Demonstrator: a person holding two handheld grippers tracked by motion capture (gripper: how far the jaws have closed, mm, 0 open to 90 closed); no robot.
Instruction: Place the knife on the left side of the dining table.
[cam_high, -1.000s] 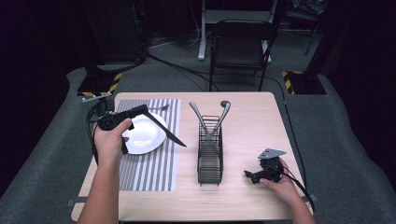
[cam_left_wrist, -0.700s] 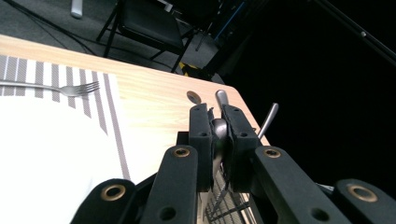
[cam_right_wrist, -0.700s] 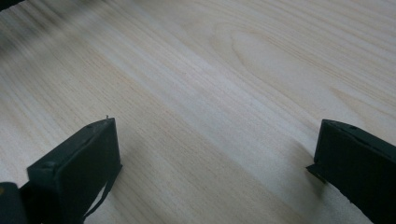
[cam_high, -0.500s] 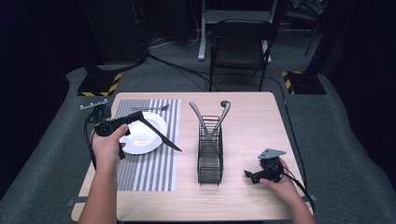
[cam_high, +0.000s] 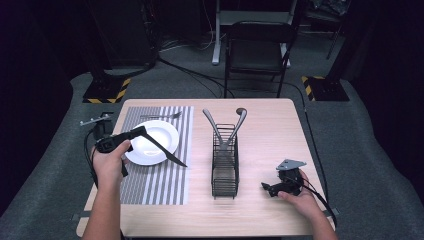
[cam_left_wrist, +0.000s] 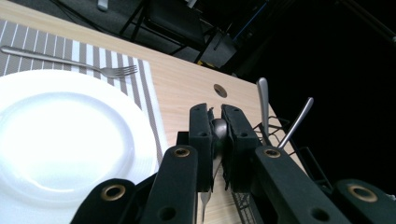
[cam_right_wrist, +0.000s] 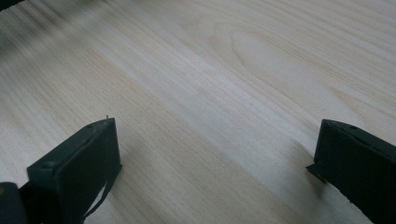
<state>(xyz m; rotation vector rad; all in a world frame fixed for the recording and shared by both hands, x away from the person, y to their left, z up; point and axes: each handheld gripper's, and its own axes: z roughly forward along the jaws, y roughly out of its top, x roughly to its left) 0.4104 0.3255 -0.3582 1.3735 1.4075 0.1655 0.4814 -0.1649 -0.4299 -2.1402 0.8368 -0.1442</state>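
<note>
While it hangs over the plate (cam_high: 150, 142), the left hand-held gripper (cam_left_wrist: 218, 135) clamps a knife (cam_high: 167, 152).

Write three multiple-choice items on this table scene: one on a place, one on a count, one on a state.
1. Where does the fork lie?
A. In the wire rack
B. On the striped placemat, beyond the white plate
C. On the bare wood by the right hand

2. How many utensils stand in the wire rack?
A. None
B. Two
C. Five

3. In what state is the left gripper?
A. Shut on a knife
B. Open above the plate
C. Lying on the table, let go

Key: 1 B, the high view shows the fork across the far end of the placemat, past the plate. 2 B, two handles lean out of the rack's top. 3 A, the left gripper view shows the jaws pressed on a metal handle, and the high view shows the blade reaching out over the plate's edge.
</note>
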